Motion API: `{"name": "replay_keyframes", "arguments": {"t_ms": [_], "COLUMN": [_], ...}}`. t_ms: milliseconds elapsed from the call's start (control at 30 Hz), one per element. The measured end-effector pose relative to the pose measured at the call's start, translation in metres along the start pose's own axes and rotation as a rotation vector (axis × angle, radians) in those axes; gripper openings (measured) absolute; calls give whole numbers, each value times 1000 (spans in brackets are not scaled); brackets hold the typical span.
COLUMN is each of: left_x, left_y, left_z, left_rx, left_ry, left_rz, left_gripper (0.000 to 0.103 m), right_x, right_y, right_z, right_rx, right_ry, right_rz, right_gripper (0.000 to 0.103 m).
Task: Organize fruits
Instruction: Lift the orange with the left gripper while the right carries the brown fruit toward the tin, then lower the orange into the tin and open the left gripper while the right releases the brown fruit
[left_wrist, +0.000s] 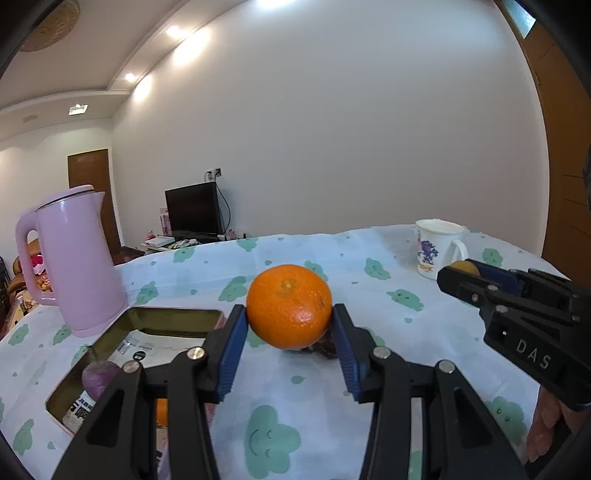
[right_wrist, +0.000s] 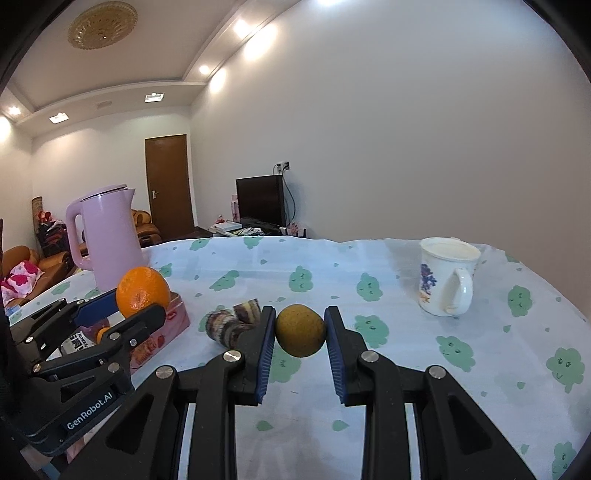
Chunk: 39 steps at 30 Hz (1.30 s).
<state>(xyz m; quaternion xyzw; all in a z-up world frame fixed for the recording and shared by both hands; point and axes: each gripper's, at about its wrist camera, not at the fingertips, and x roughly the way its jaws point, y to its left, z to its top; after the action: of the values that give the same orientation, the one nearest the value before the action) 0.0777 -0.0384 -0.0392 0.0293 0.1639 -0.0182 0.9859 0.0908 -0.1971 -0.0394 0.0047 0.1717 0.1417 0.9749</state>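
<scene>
My left gripper (left_wrist: 290, 319) is shut on a bright orange (left_wrist: 289, 306), held above the cloud-print tablecloth (left_wrist: 280, 391). To its lower left lies an open rectangular tin box (left_wrist: 177, 317) with papers, a purple round fruit (left_wrist: 99, 378) and a bit of another orange inside. In the right wrist view my right gripper (right_wrist: 300, 328) is shut on a small yellow-brown fruit (right_wrist: 300, 330). The left gripper (right_wrist: 138, 308) with its orange (right_wrist: 143, 291) shows at the left, over the pink-sided box (right_wrist: 162, 336). The right gripper (left_wrist: 460, 275) appears at the right edge of the left wrist view.
A pink kettle (left_wrist: 74, 258) stands at the back left beside the box. A white printed mug (left_wrist: 436, 247) sits at the back right. A striped brown roll-shaped object (right_wrist: 229, 323) lies on the cloth between box and right gripper. A hand (left_wrist: 543, 424) holds the right gripper.
</scene>
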Motion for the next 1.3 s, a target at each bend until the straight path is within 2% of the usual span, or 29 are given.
{"name": "replay_keyframes", "arguments": {"t_ms": [1300], "left_x": [-10], "left_y": [91], "left_z": [-7], "left_rx": [-62], "left_ry": [28], "left_rz": [156], "left_gripper": [48], "right_x": [34], "right_y": [99], "right_z": [21], "right_rx": [-89], "right_ry": [22], "right_rz": [166], "right_gripper": [29]}}
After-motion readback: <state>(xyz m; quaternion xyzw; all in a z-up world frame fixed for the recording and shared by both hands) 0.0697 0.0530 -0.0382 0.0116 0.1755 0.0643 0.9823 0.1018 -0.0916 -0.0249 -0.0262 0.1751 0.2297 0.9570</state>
